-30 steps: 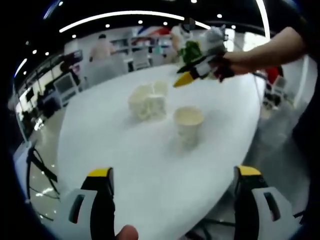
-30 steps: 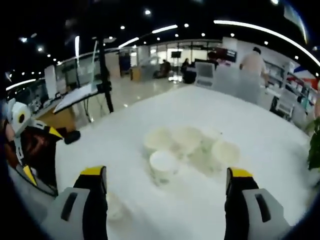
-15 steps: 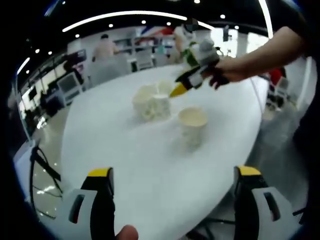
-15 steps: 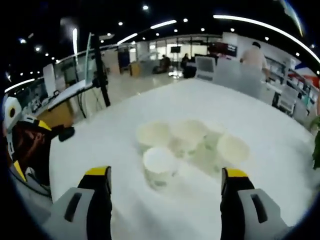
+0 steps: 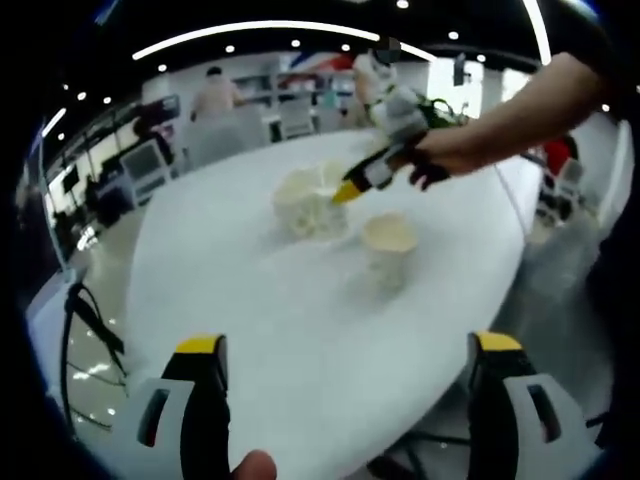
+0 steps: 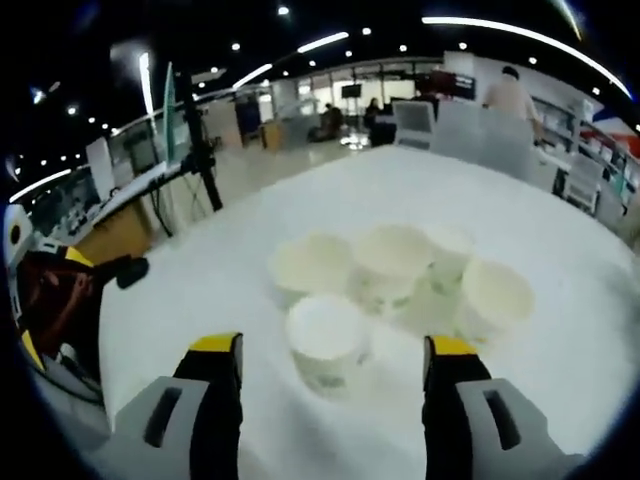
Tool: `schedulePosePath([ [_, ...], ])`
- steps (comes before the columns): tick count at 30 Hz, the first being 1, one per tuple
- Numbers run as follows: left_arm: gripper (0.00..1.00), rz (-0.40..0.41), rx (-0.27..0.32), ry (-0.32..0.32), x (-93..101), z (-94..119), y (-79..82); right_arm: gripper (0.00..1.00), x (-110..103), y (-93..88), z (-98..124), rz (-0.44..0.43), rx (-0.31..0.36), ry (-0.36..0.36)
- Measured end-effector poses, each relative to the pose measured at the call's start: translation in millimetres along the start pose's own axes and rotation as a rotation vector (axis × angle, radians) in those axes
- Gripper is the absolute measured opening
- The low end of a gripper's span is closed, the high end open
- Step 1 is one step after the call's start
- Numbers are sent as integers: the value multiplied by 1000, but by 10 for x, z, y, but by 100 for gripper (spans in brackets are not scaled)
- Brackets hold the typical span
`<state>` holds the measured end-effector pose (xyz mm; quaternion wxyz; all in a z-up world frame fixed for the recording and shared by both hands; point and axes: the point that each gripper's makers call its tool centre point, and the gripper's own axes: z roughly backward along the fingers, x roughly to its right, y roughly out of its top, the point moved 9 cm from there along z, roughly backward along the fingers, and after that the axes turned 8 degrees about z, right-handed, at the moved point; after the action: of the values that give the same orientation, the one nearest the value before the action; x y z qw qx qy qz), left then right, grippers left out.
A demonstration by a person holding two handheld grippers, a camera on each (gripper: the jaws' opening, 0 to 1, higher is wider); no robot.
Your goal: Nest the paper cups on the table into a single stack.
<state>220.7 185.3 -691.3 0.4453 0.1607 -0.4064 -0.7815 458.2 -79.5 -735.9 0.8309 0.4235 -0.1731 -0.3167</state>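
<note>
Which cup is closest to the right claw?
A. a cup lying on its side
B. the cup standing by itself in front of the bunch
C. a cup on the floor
B. The lone cup stands upright on the white table just ahead of the open right claw, in front of the cluster of cups.

Five round white paper cups (image 6: 326, 340) are sitting on one round white table (image 6: 560, 230).
Two yellow-tipped grippers (image 6: 330, 350) are showing.
</note>
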Motion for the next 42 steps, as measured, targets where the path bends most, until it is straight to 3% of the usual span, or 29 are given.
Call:
schedulePosePath([
  [6,99,8,-7,10,-9,34,-39,53,38,-4,-51,-26,-9,27],
  [10,99,11,-11,13,-2,38,-58,50,-9,-4,-68,-31,-11,46],
  [19,99,11,-21,12,25,41,-77,49,-55,33,-145,-29,-3,47],
  [26,99,15,-18,20,29,66,-83,37,-50,27,-207,10,-10,69],
  [30,99,14,-25,18,38,70,-98,36,-24,7,-227,14,-15,78],
  [42,99,11,-14,5,72,52,-79,35,-54,34,-44,12,-33,105],
])
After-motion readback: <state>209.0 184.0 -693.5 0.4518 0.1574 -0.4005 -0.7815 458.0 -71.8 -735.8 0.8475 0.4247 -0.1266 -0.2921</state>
